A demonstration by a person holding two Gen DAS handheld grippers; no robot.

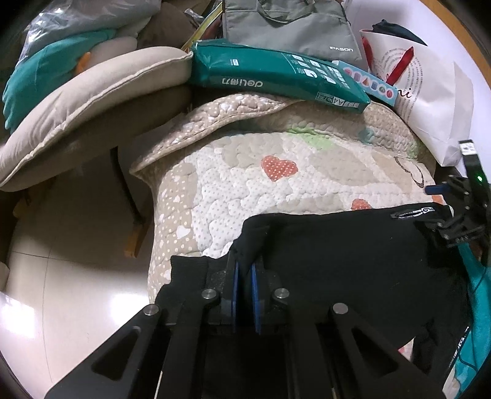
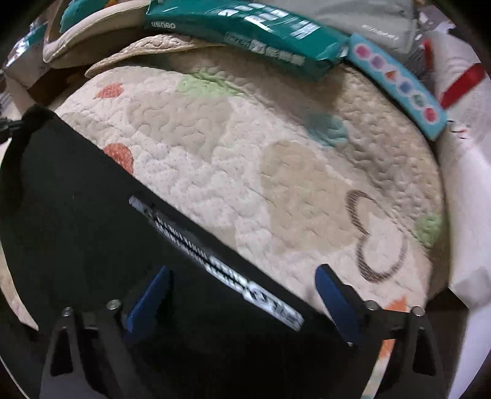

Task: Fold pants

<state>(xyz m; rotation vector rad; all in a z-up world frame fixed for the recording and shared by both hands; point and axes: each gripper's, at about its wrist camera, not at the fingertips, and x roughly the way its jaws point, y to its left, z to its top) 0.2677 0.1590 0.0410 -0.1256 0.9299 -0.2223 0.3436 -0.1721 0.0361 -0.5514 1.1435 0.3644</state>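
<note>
The left tool (image 1: 245, 276) is clamped on a fold of the pants (image 1: 353, 245), likely so that edge can be lifted and carried over. The right tool (image 2: 242, 294) is held apart, its blue fingers (image 2: 333, 294) straddling the printed waistband (image 2: 233, 273) without gripping. The pants are spread flat on the quilt (image 2: 276, 153), below the green pack (image 1: 276, 76).

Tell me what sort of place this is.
Probably a lived-in room at home: black pants lie on a heart-print quilt, beside a cushioned chair, a pack of A4 paper and a grey laptop bag.
</note>
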